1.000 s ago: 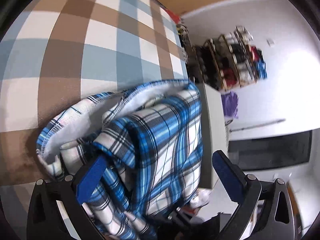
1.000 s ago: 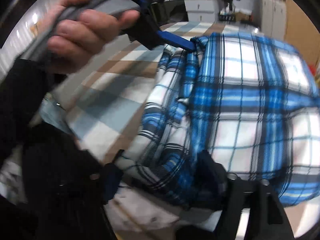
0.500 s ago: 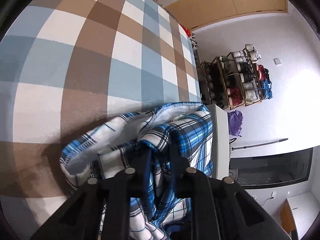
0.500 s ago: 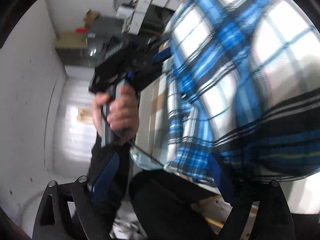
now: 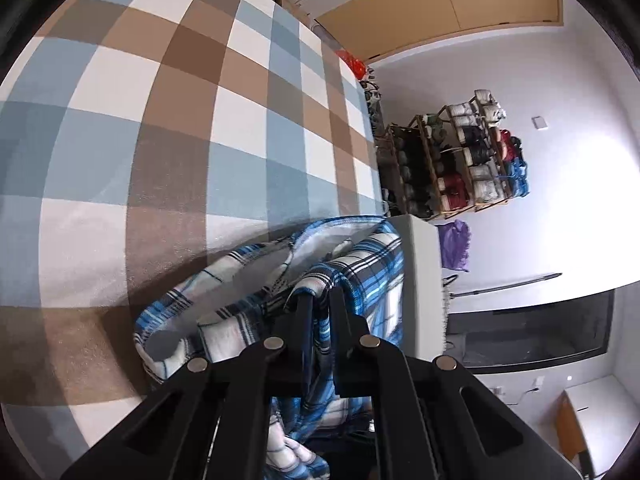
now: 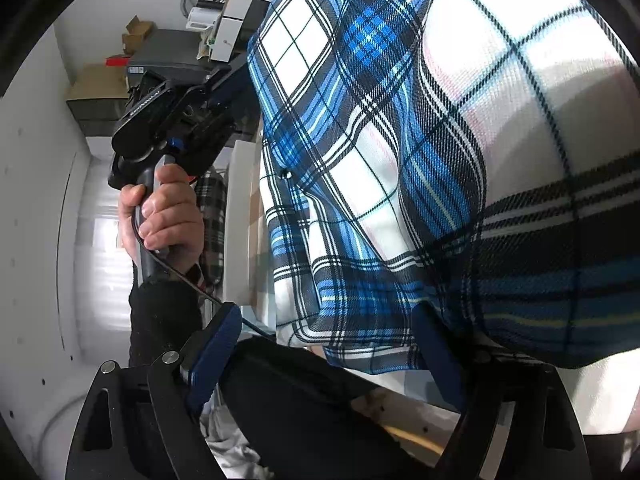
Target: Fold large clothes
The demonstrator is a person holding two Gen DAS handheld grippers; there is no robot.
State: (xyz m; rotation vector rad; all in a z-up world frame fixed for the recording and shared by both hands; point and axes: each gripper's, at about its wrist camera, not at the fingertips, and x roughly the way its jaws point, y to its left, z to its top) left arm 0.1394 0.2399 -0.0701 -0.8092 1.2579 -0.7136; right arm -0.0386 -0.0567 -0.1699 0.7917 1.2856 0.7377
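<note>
While my left tool pinches a fold of the plaid shirt at the checked table's edge, my right tool gapes, shirt hem hanging between its pads, ungripped.

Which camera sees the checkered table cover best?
The left wrist view: the brown, blue and white checkered table cover fills most of that picture, with the plaid garment at its edge. The right wrist view shows only a thin sliver beside the garment.
</note>
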